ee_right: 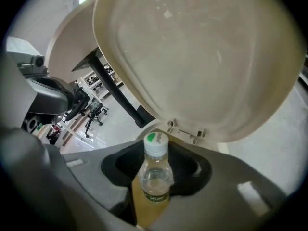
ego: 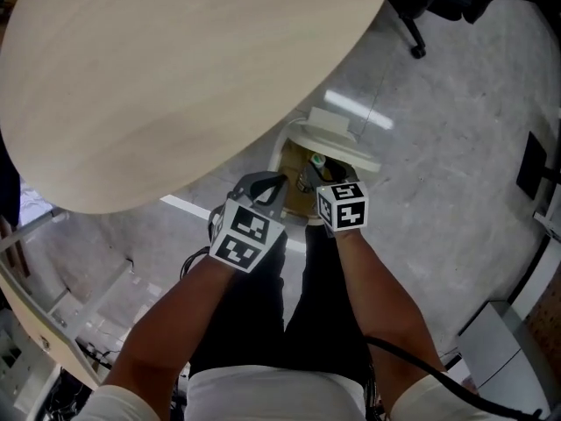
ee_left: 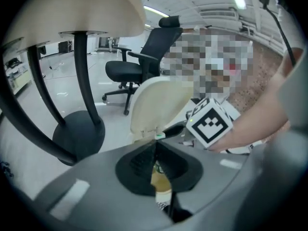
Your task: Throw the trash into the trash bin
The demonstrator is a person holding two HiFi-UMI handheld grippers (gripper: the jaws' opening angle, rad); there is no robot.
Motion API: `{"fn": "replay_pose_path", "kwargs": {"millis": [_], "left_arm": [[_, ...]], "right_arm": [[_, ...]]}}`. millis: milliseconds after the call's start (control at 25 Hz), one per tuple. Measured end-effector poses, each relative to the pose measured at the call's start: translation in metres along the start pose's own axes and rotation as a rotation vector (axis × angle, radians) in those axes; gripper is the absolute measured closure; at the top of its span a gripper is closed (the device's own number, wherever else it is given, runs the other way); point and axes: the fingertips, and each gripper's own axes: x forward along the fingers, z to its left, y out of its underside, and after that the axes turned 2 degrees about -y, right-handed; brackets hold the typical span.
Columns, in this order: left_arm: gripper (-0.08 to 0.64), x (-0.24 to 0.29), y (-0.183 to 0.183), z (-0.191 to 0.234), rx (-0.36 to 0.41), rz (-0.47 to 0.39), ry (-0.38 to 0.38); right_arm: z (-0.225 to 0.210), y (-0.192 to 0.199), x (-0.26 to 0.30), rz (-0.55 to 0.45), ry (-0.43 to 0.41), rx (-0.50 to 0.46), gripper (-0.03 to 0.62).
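Observation:
A cream trash bin point(ego: 344, 150) stands on the floor under the table's edge, its lid point(ee_right: 202, 57) swung up and open. My right gripper point(ee_right: 157, 184) is shut on a clear plastic bottle point(ee_right: 155, 170) with a white, green-marked cap. It holds the bottle point(ego: 313, 168) over the bin's brown-lined mouth. My left gripper point(ee_left: 155, 150) hovers just left of the bin, its jaws shut with nothing between them. In the left gripper view the right gripper's marker cube point(ee_left: 210, 121) and the bin lid point(ee_left: 156, 105) lie just ahead.
A round, light wooden table point(ego: 175, 77) overhangs the bin on the left, on a black pedestal leg point(ee_left: 79, 129). A black office chair point(ee_left: 144, 57) stands beyond the bin. My legs are directly below the grippers. A black cable point(ego: 412, 358) trails at the right.

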Motion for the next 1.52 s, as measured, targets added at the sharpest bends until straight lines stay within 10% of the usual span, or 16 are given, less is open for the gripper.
{"fn": "replay_pose_path", "kwargs": {"millis": [440, 960, 1240, 1520], "left_arm": [[0.552, 0.016, 0.029, 0.004, -0.064, 0.034, -0.005], [0.552, -0.026, 0.000, -0.015, -0.011, 0.015, 0.054], [0.552, -0.080, -0.025, -0.029, 0.028, -0.037, 0.080], [0.552, -0.150, -0.108, -0.058, 0.061, -0.196, 0.144]], "right_arm": [[-0.016, 0.025, 0.044, 0.138, 0.031, -0.051, 0.428], [0.023, 0.018, -0.034, 0.143, -0.045, -0.076, 0.387], [0.056, -0.042, -0.123, -0.022, -0.032, -0.095, 0.591], [0.101, -0.140, -0.242, -0.296, -0.076, -0.024, 0.591]]}}
